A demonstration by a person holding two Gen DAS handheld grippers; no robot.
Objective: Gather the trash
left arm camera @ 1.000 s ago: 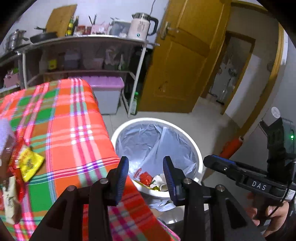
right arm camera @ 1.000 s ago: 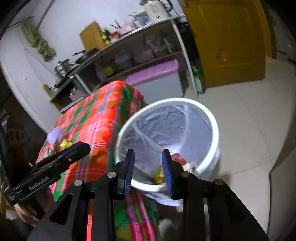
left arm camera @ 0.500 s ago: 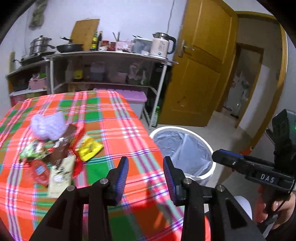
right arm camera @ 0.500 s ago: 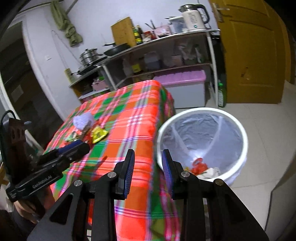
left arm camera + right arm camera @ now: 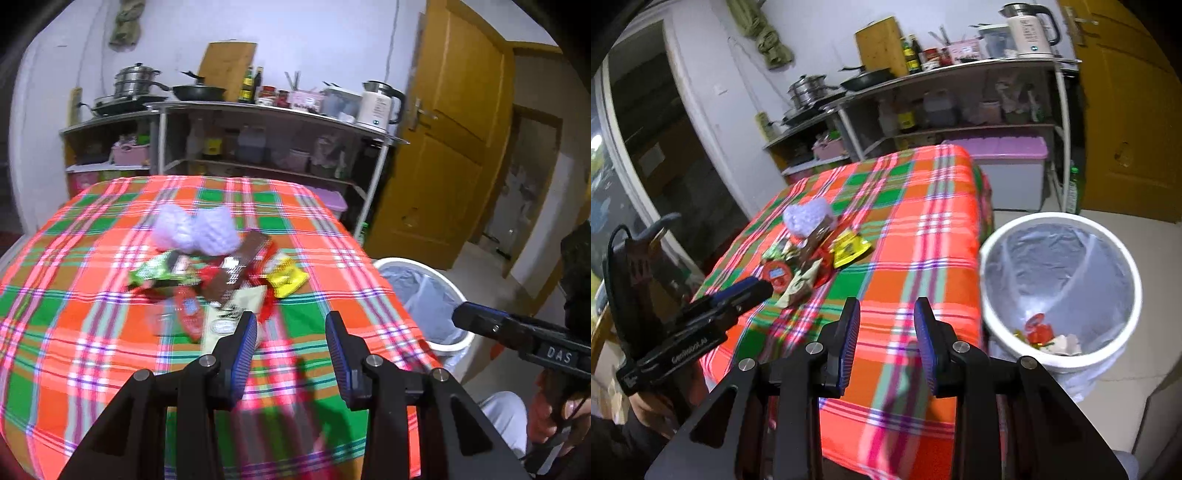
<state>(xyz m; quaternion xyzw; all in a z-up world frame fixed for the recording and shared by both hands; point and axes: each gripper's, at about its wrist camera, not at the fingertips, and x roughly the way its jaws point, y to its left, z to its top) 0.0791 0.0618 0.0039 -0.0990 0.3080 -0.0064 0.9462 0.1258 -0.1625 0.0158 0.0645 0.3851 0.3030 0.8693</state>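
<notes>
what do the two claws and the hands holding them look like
Both claws are black frames with silver screws and ribbed blue pads: left claw, right claw. The right one's body reads "DAS" in white; the left one's bears white lettering and a black cable. A dark sleeve covers the left arm.

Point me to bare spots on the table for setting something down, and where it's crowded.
Bare cloth: the tablecloth strip between the yellow packet and the edge by the trash bin; also the near end in front of both grippers, and the far end toward the shelf. Crowded: the wrapper pile with the foam net mid-table.
</notes>
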